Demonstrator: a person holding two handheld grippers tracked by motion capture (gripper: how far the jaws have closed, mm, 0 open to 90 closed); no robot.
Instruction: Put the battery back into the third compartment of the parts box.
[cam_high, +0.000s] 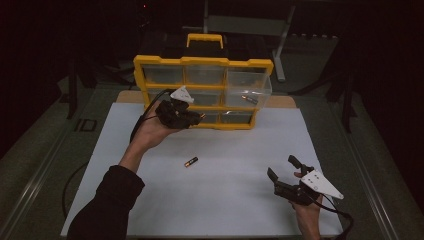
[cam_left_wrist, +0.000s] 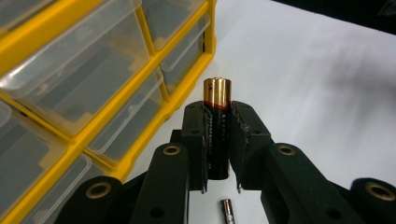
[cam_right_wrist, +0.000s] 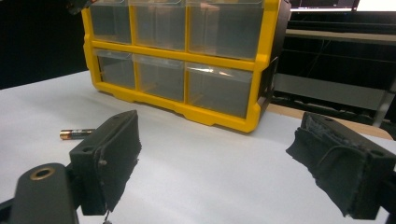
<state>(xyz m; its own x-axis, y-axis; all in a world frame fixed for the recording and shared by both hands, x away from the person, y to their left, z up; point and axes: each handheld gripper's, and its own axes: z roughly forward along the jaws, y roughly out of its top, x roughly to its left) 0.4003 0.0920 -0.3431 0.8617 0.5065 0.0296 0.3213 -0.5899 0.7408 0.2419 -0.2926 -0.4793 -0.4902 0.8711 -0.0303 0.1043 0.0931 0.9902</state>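
Observation:
My left gripper (cam_high: 192, 119) is shut on a black and copper battery (cam_left_wrist: 217, 119), whose copper end sticks out past the pads. It hangs in front of the lower drawers of the yellow drawer cabinet (cam_high: 202, 62), which also stands close at the left in the left gripper view (cam_left_wrist: 140, 70). A second battery (cam_high: 190, 161) lies on the white table mat, also seen low in the right gripper view (cam_right_wrist: 74, 134). My right gripper (cam_high: 282, 170) rests near the front right with its jaws wide apart (cam_right_wrist: 215, 163) and nothing between them.
One clear drawer (cam_high: 248, 92) at the cabinet's right side is pulled out, with a small battery inside. The white mat (cam_high: 225, 200) covers the table, with a wooden edge behind. Dark floor and metal furniture legs lie beyond.

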